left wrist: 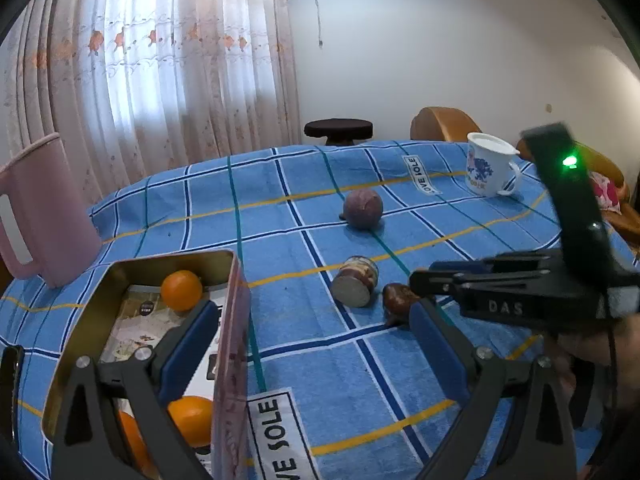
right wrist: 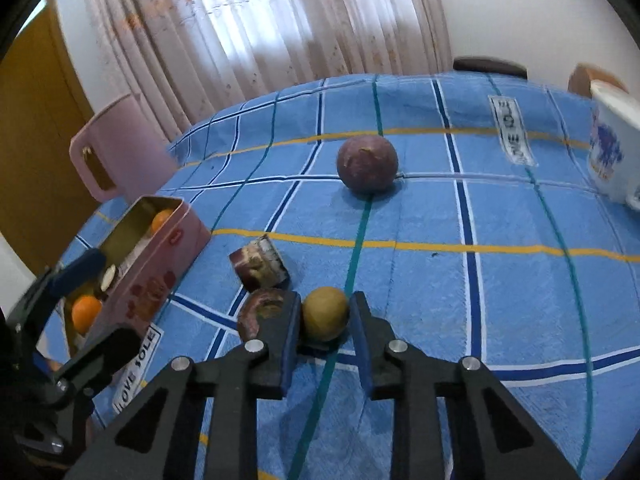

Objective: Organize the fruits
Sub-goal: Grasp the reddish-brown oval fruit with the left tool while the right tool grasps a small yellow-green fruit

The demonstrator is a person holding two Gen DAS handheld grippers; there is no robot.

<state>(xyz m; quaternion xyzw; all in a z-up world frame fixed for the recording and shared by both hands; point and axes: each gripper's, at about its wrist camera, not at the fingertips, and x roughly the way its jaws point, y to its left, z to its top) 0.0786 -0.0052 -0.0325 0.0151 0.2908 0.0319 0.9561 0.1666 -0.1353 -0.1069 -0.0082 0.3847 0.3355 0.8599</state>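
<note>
— What sort of room is it?

— Pale curtains (left wrist: pixel 160 80) along the back wall, and a tabletop under a blue checked cloth (left wrist: pixel 340 360) with yellow and dark blue lines. A pink jug (left wrist: pixel 36 216) stands at its left edge and a white mug (left wrist: pixel 486 168) with a blue print at the far right.

— Where is the fruit?

— Oranges (left wrist: pixel 181 290) lie in an open pink tin (right wrist: pixel 160 268) with a gold inside, at the near left. A round purple fruit (right wrist: pixel 367 165) sits alone toward the middle of the cloth, well apart from everything else. Nearer, a small jar (right wrist: pixel 260 264) lies on its side, with a dark brownish fruit (right wrist: pixel 256 314) just beside it and a small yellow-green fruit (right wrist: pixel 325 314) next to that.

— And the fingers?

— The right gripper (right wrist: pixel 325 336) has its fingers on either side of the yellow-green fruit (close to its skin, though I cannot tell whether they pinch it or only flank it). Its left finger touches the brownish fruit's side. The left gripper (left wrist: pixel 316 344) is spread wide and holds nothing; one blue pad (left wrist: pixel 188 352) hangs over the inside of the tin, the other over bare cloth, with the tin's right wall between them.
</note>
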